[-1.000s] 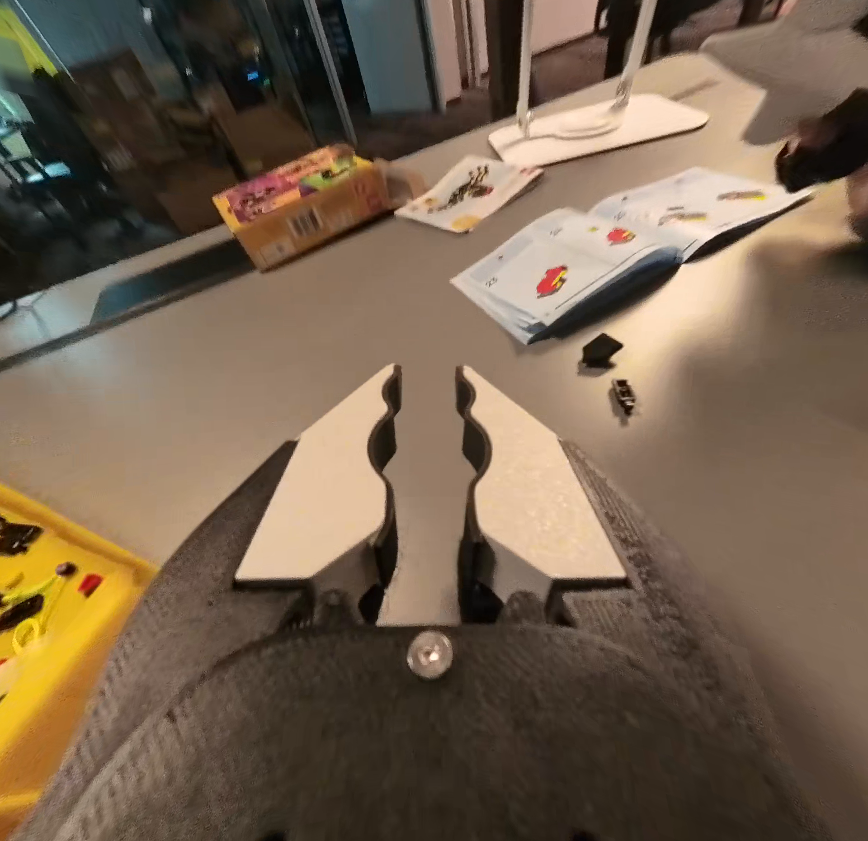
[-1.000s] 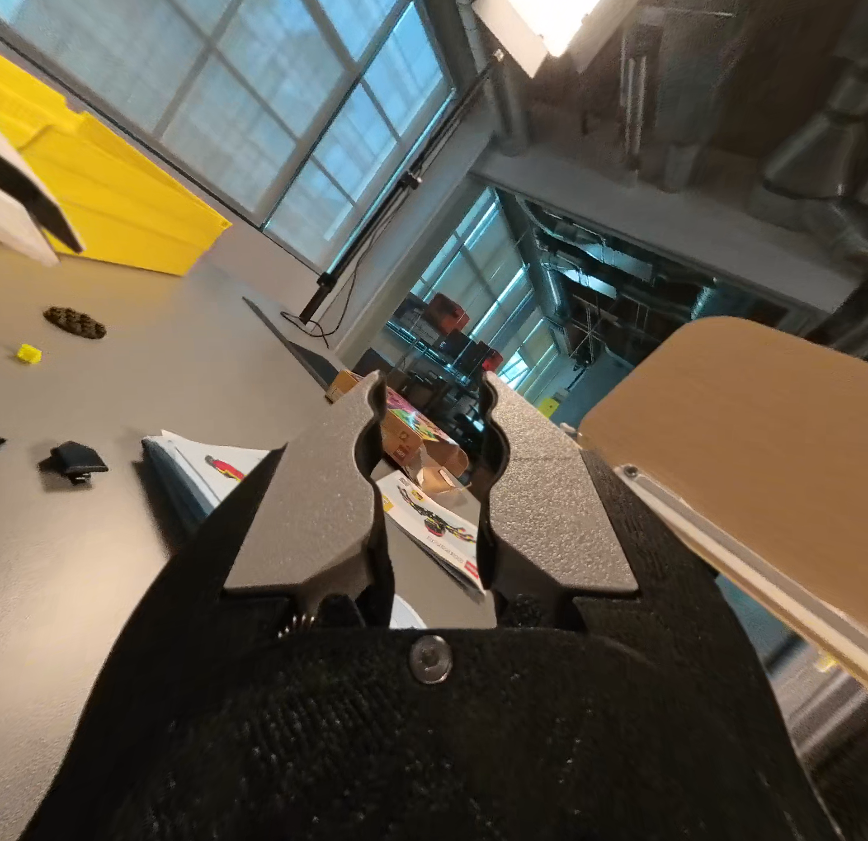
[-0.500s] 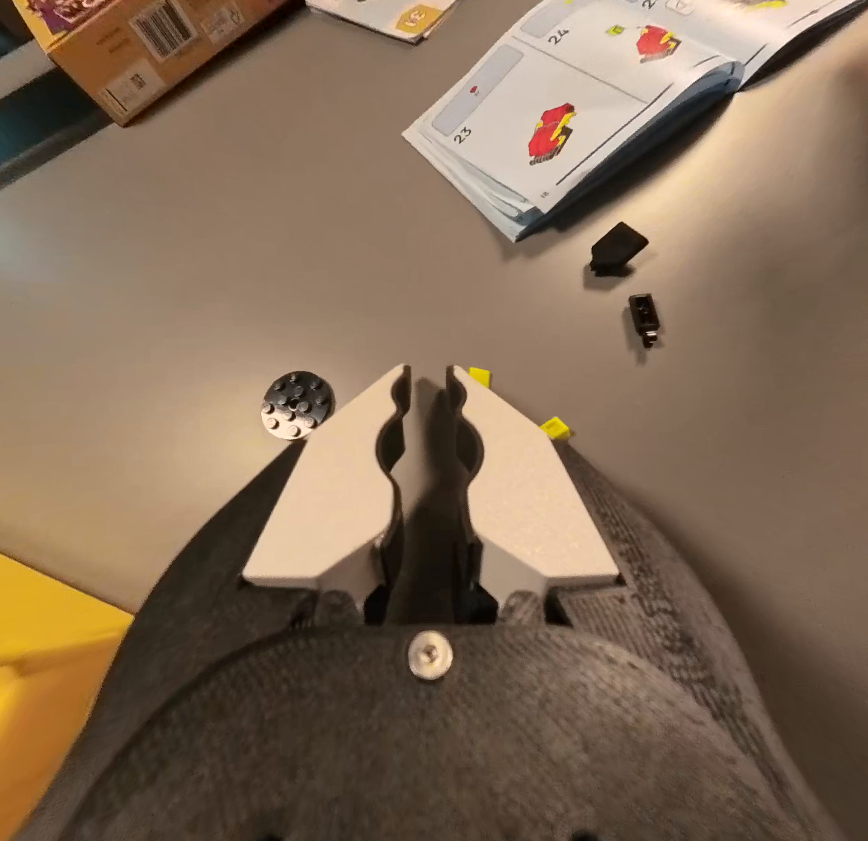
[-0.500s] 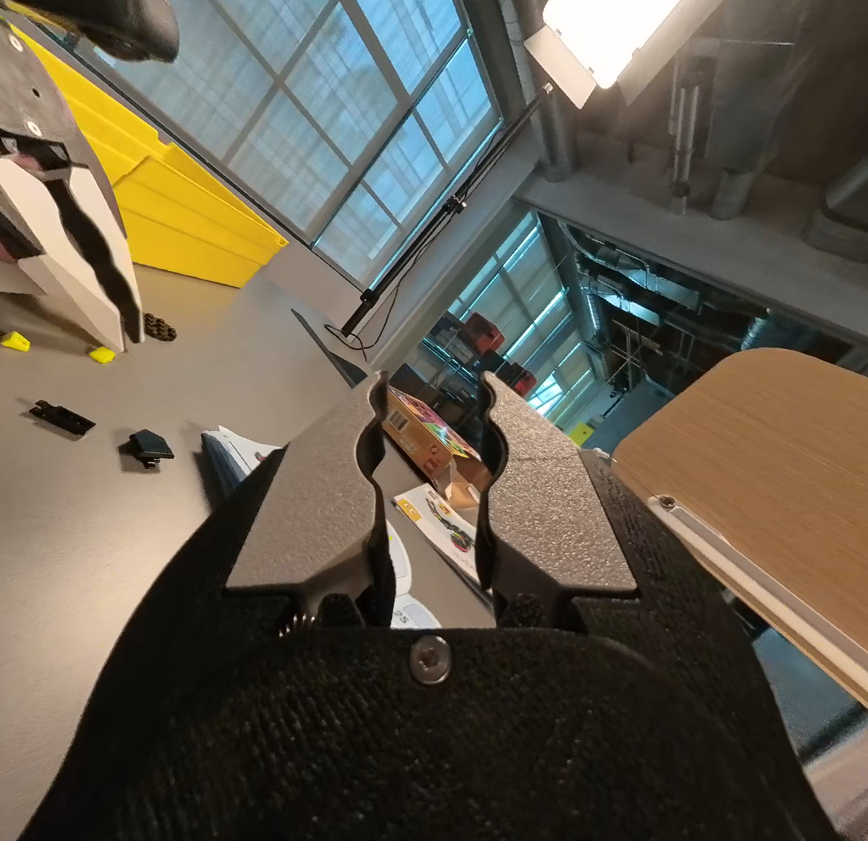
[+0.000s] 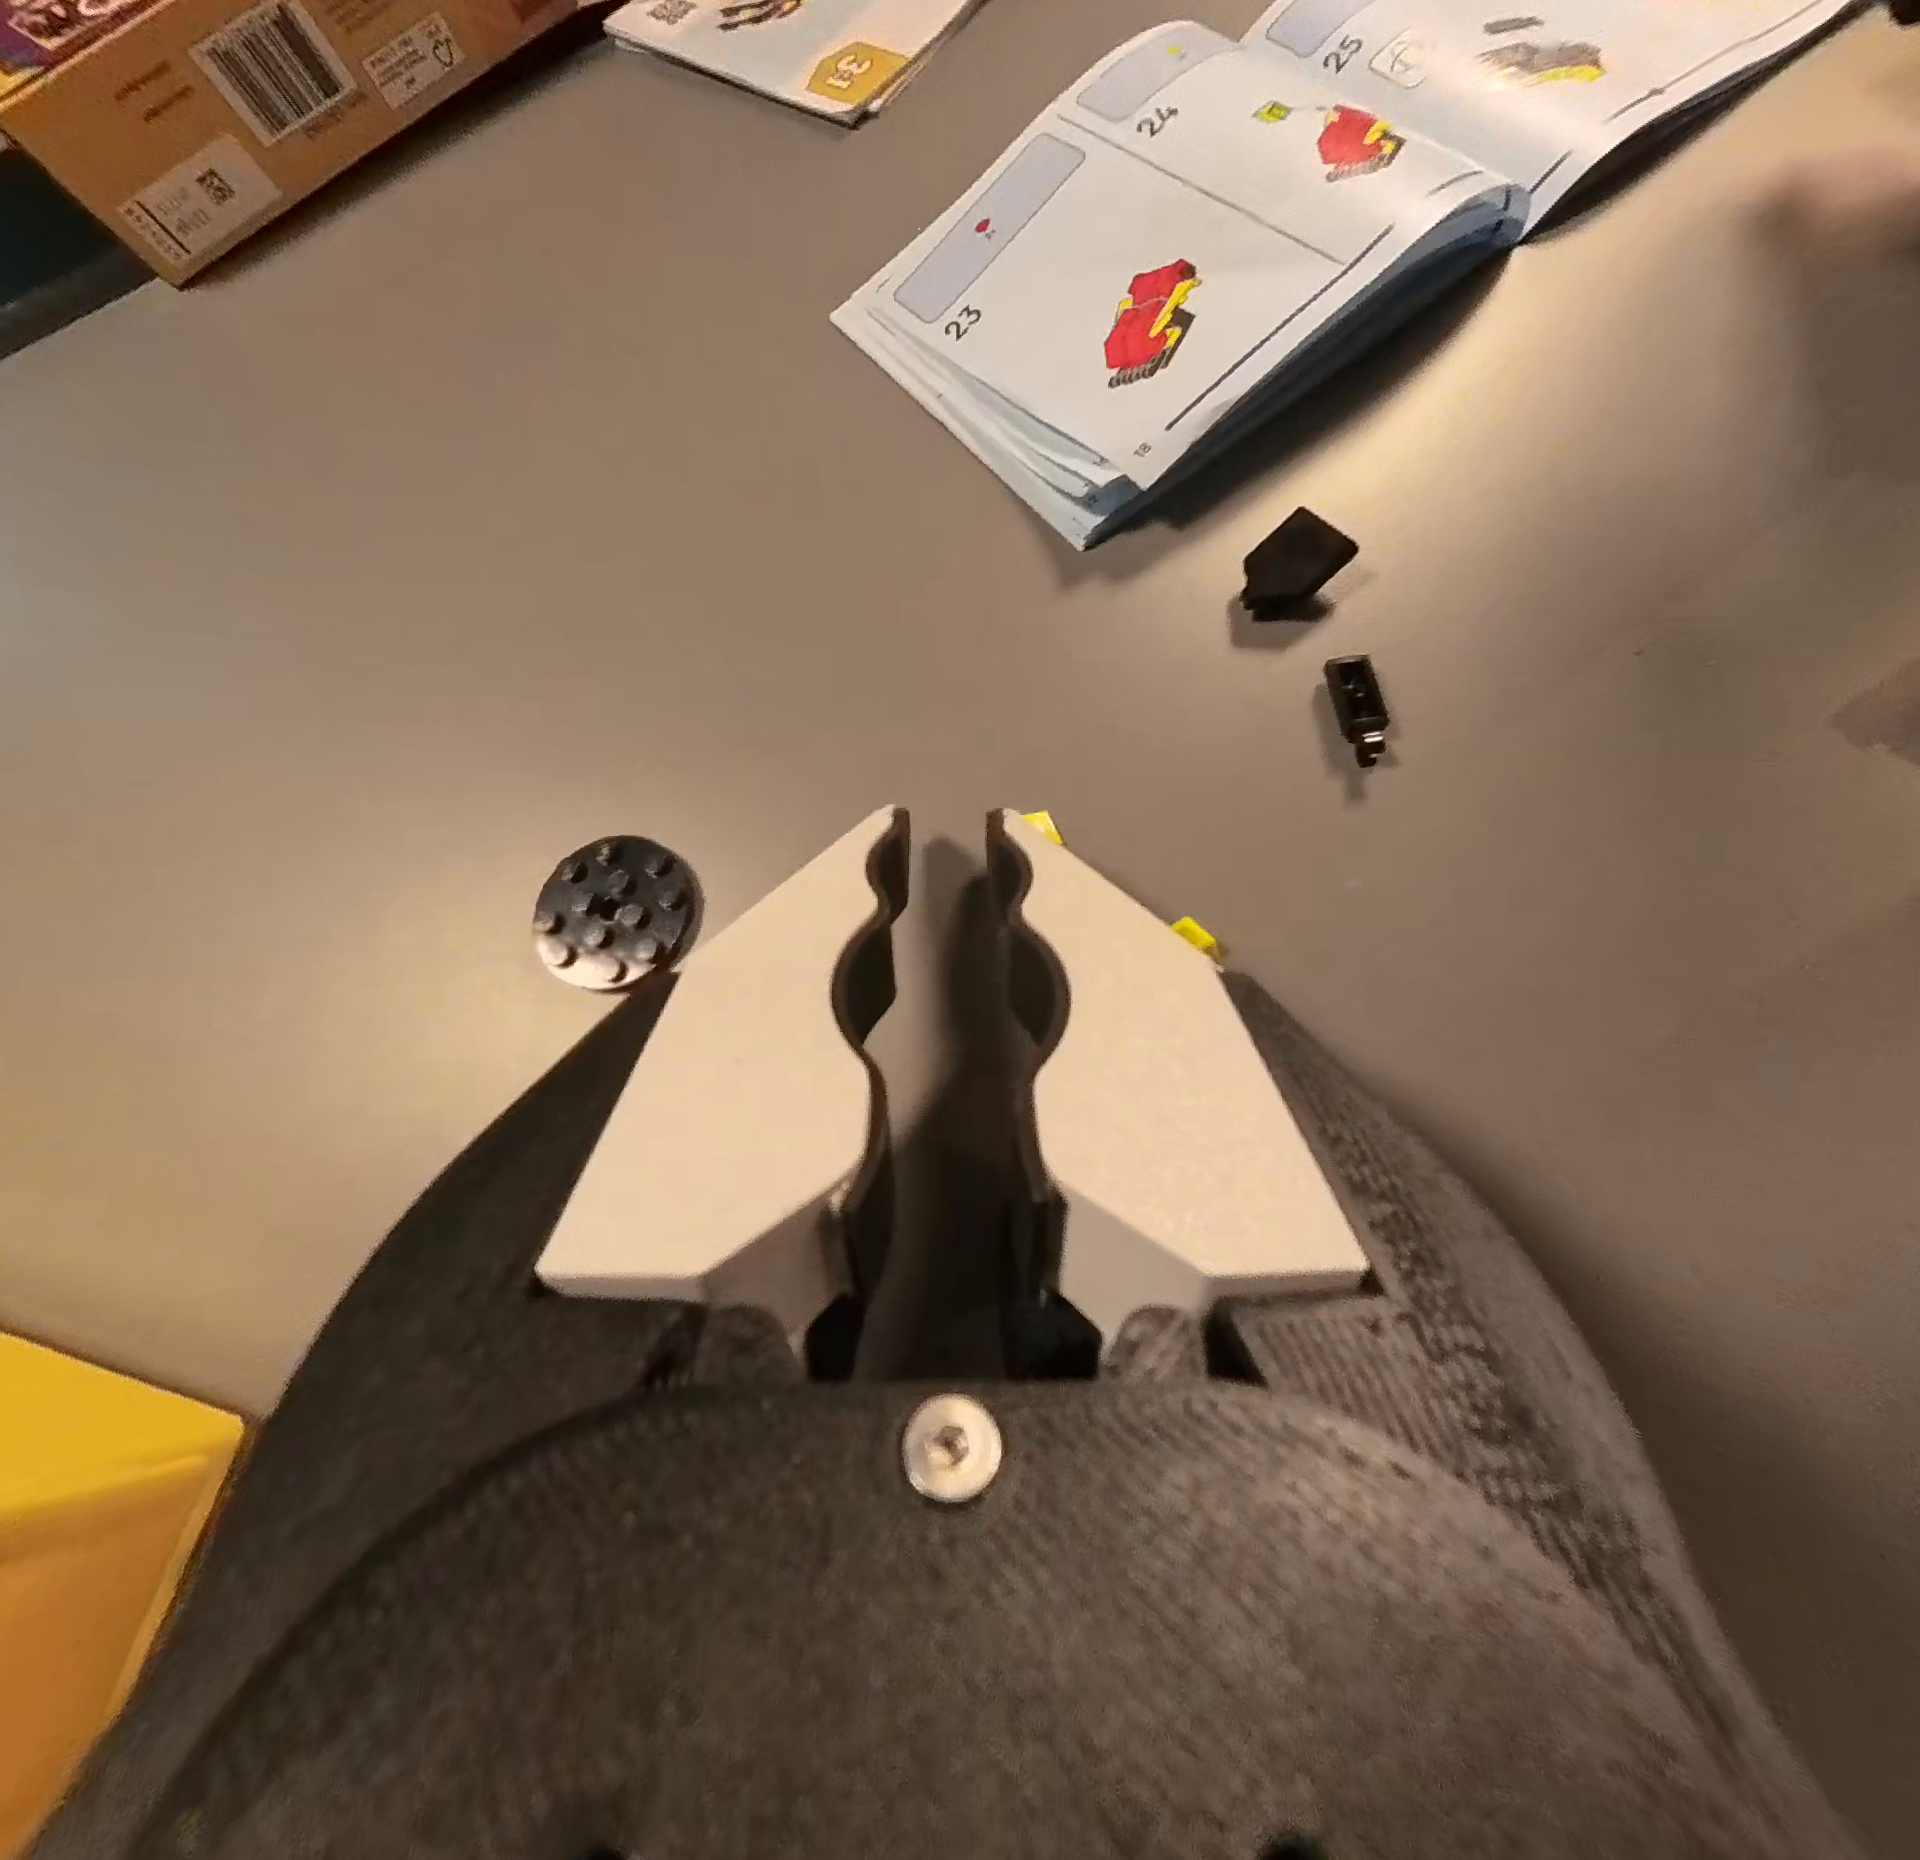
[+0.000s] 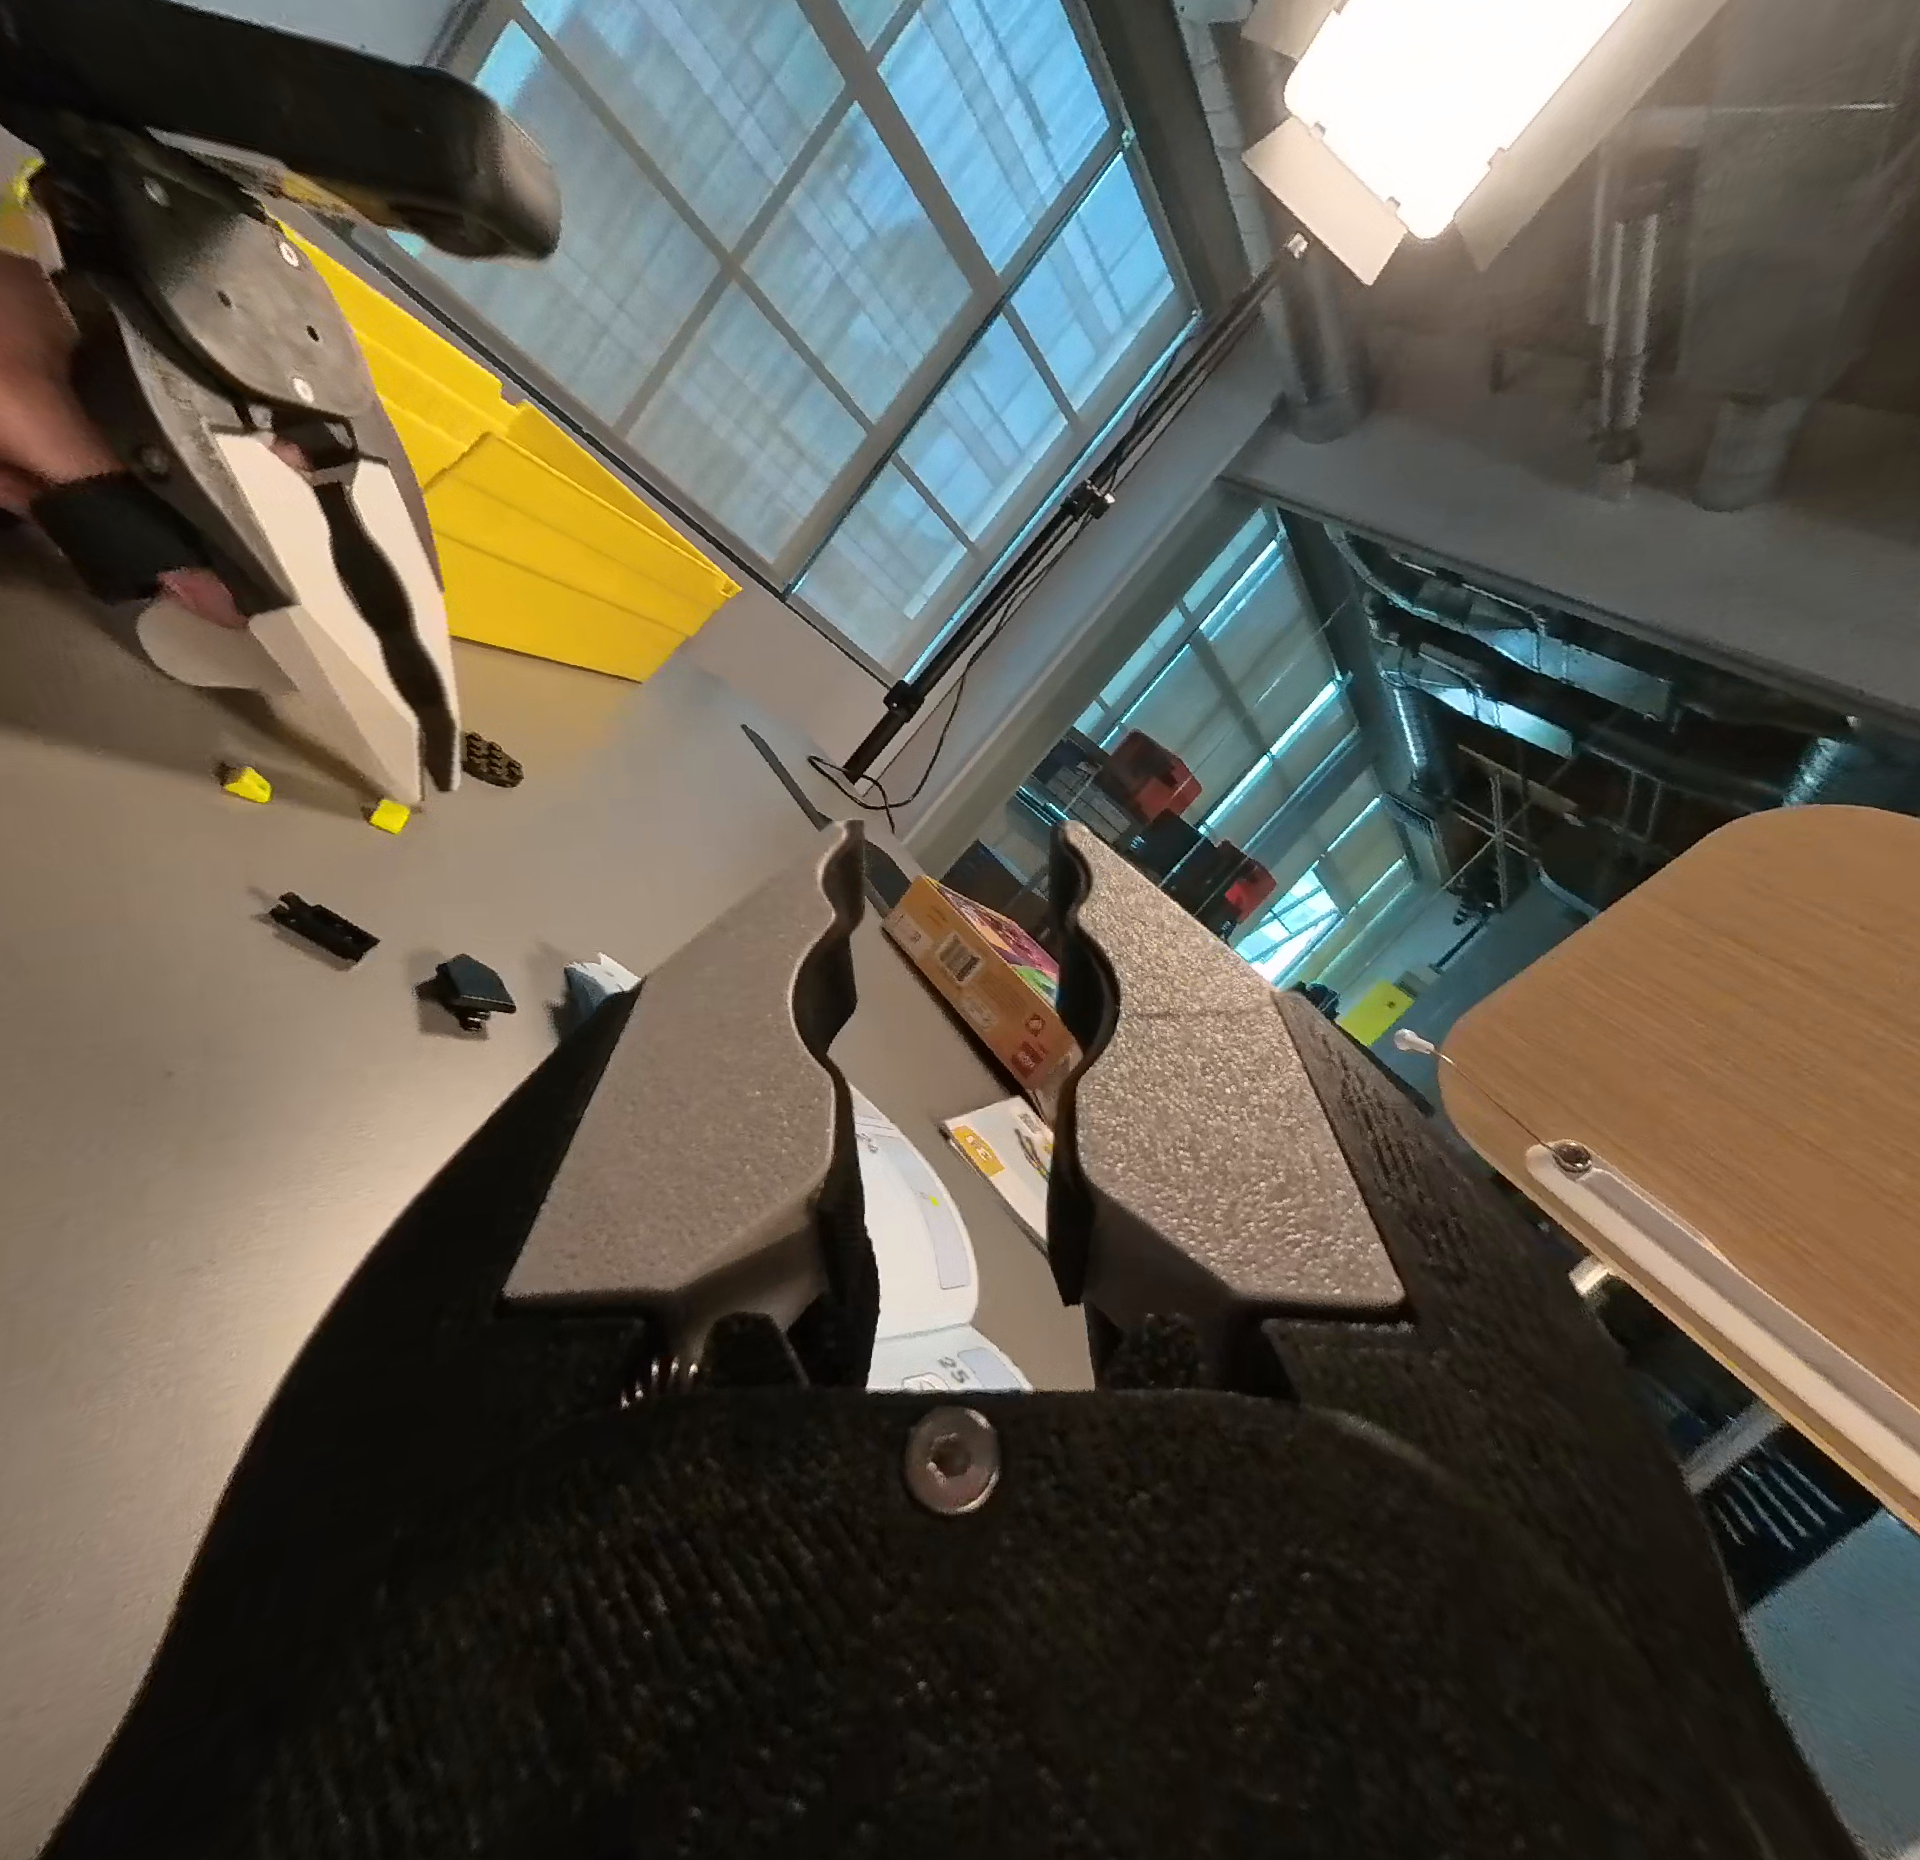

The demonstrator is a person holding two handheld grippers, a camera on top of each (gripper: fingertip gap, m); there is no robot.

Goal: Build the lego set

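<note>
Grey table (image 5: 520,563); black studded round plate (image 5: 617,912); yellow bin (image 6: 561,543); light-blue booklet (image 5: 1195,283) with red-yellow model drawings.

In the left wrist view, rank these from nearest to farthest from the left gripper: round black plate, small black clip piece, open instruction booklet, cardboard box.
From the left gripper:
1. Round black plate, just left of the fingertips.
2. Small black clip piece, ahead to the right.
3. Open instruction booklet, farther ahead, right.
4. Cardboard box, far left corner.
</note>
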